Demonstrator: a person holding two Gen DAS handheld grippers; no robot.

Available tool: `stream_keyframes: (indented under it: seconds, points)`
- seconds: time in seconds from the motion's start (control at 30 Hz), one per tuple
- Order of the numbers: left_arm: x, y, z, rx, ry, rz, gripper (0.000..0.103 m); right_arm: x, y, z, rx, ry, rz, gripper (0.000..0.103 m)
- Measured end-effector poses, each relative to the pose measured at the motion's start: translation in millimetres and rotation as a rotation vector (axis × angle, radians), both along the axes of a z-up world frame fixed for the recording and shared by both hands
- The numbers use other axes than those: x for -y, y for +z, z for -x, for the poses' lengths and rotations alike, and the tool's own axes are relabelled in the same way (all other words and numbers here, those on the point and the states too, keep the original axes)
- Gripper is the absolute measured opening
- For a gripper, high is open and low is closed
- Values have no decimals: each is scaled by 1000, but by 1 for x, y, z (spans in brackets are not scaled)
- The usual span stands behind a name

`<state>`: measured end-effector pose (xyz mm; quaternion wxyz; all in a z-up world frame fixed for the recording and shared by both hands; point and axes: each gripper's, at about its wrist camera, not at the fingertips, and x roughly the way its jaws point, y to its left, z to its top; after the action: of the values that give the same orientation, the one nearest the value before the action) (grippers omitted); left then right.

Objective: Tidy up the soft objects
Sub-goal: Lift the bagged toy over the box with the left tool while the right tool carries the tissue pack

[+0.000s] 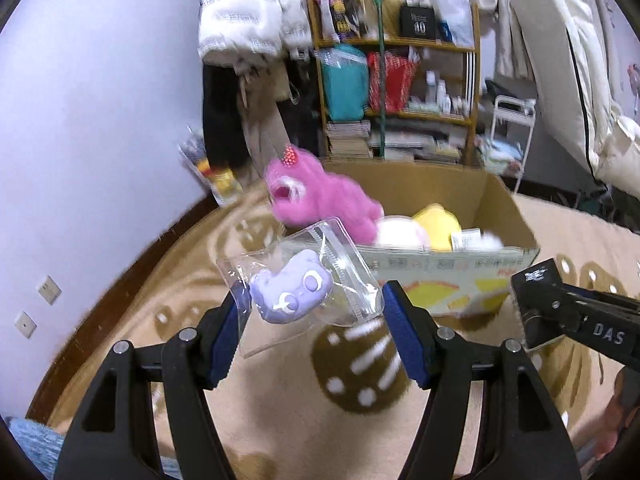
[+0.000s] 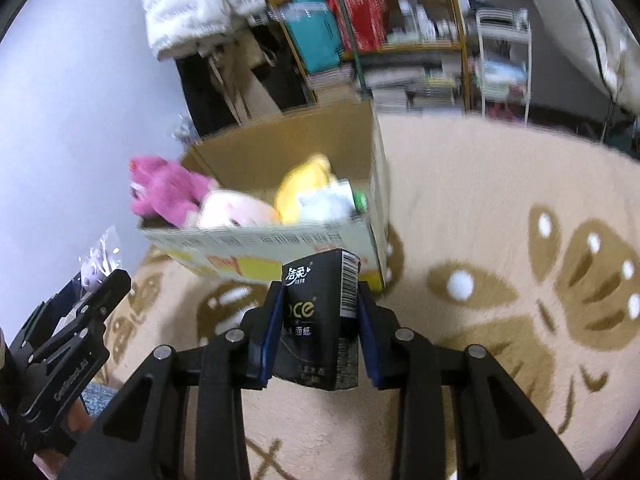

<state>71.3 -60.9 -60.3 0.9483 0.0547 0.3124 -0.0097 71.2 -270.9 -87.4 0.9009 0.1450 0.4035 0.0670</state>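
Note:
My left gripper (image 1: 312, 320) is shut on a clear plastic bag holding a small purple plush (image 1: 290, 296), and it hangs above the carpet. My right gripper (image 2: 320, 296) is shut on a black tissue pack (image 2: 316, 320) that stands upright between the blue pads. Just beyond both stands an open cardboard box (image 1: 440, 276) on the floor. A pink plush (image 1: 316, 196) leans over its left rim, and a yellow plush (image 1: 438, 224) and a pale pink one (image 2: 232, 210) lie inside. The same box (image 2: 256, 244) sits straight ahead in the right wrist view.
A beige carpet with a brown pattern (image 2: 500, 200) covers the floor. Behind the box stand a crowded wooden shelf (image 1: 396, 80), hanging clothes (image 1: 240, 12) and a white metal rack (image 1: 512, 132). A mattress (image 1: 560, 60) leans at the right. The wall runs along the left.

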Motion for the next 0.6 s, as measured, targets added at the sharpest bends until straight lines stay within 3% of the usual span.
stream_keyframes:
  seconds: [0.27, 0.6]
  points:
    - [0, 31, 12, 155, 0, -49, 67, -17, 57, 17, 238, -59, 126, 36]
    - [17, 57, -3, 260, -45, -56, 67, -25, 72, 6, 390, -73, 172, 37]
